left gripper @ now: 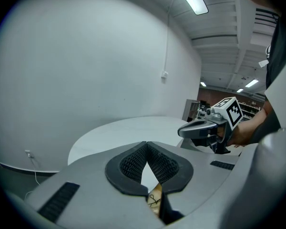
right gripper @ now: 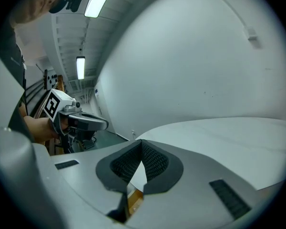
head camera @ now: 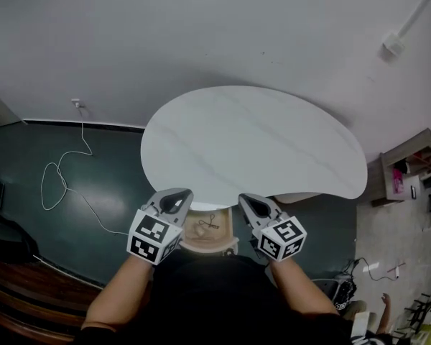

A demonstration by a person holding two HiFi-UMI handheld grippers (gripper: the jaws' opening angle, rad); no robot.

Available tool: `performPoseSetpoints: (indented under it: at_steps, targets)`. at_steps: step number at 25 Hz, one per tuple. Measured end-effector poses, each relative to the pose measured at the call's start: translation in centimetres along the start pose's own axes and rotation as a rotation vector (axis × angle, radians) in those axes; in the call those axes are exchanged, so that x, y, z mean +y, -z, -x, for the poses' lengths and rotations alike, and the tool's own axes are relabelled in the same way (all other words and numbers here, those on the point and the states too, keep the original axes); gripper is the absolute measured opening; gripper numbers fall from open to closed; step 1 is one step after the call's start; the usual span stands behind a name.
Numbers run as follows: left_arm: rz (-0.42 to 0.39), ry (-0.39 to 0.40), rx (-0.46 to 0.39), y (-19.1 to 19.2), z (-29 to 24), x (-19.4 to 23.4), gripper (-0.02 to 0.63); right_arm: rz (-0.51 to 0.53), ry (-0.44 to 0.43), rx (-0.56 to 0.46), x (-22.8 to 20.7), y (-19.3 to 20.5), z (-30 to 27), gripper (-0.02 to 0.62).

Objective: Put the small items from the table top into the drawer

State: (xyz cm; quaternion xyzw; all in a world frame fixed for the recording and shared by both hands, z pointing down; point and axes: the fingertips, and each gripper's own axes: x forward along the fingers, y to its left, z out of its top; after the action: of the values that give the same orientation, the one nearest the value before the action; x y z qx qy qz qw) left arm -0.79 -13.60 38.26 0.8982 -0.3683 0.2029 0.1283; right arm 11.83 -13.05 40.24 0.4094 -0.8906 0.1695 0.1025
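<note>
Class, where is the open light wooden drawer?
The drawer sits low centre in head view, below the white oval table, between left gripper and right gripper.

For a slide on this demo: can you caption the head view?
Both shut, left gripper and right gripper hover above the open drawer at the white table's near edge.

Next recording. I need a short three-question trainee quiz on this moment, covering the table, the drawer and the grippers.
1. True or false: small items lie on the white table top.
2. Multiple choice: the open drawer shows A) below the table's near edge, between the two grippers; B) at the table's far edge; C) on top of the table.
3. Short answer: how do the jaws of the left gripper and the right gripper stand?
Key: 1 false, since the top is bare. 2 A. 3 Both are shut, with nothing between them.
</note>
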Motion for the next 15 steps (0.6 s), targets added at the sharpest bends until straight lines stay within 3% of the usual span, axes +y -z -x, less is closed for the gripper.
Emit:
performPoseSetpoints:
  at_steps: [15]
  targets:
    - [0.008,-0.001,0.018,0.95,-0.28,0.01,0.016,-0.012,-0.003,0.011,0.42,0.91,-0.08,0.008]
